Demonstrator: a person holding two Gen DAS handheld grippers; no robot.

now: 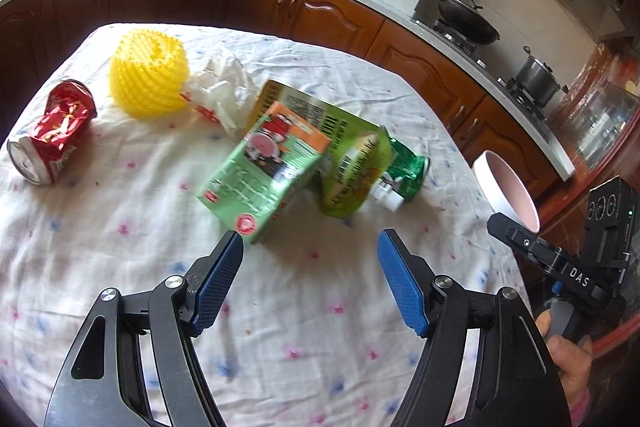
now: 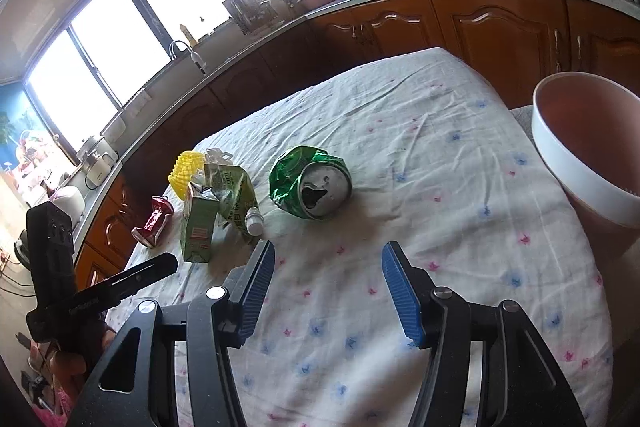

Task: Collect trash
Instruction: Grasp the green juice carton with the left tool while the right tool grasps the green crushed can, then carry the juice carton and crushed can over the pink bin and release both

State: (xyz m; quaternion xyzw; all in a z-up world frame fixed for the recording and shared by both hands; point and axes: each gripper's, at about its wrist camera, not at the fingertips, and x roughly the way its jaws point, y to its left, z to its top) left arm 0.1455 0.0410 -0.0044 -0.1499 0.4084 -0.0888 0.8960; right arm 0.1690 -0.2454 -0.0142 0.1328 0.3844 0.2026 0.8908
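Blue-padded fingers of the left gripper (image 1: 310, 247) stand wide apart with nothing between them, above a rumpled white tablecloth (image 1: 280, 327) sprinkled with pink and blue flowers. Just beyond its tips lies the trash: a green drink carton (image 1: 260, 183) on its side, against a green spouted pouch (image 1: 352, 175) with a white cap, a crushed green can (image 1: 408, 167) partly hidden behind the pouch, a crumpled white wrapper (image 1: 224, 87), a yellow foam fruit net (image 1: 150, 75) and, well apart at the left, a dented red can (image 1: 52, 135). Only the right wrist view shows the green can's open top, facing the right gripper (image 2: 328, 263), whose jaws also stand apart and empty over bare cloth. That view also shows the pink bin (image 2: 592, 155) with its white rim large beside the table's right edge; from the left wrist it is a sliver behind the other handle, gripped by a hand (image 1: 568, 347). Brown wooden cabinets (image 2: 480, 27) under a grey counter ring the table, with a wok (image 1: 464, 15) and steel pot (image 1: 536, 79) on the stove and bright windows (image 2: 120, 47) over the sink.
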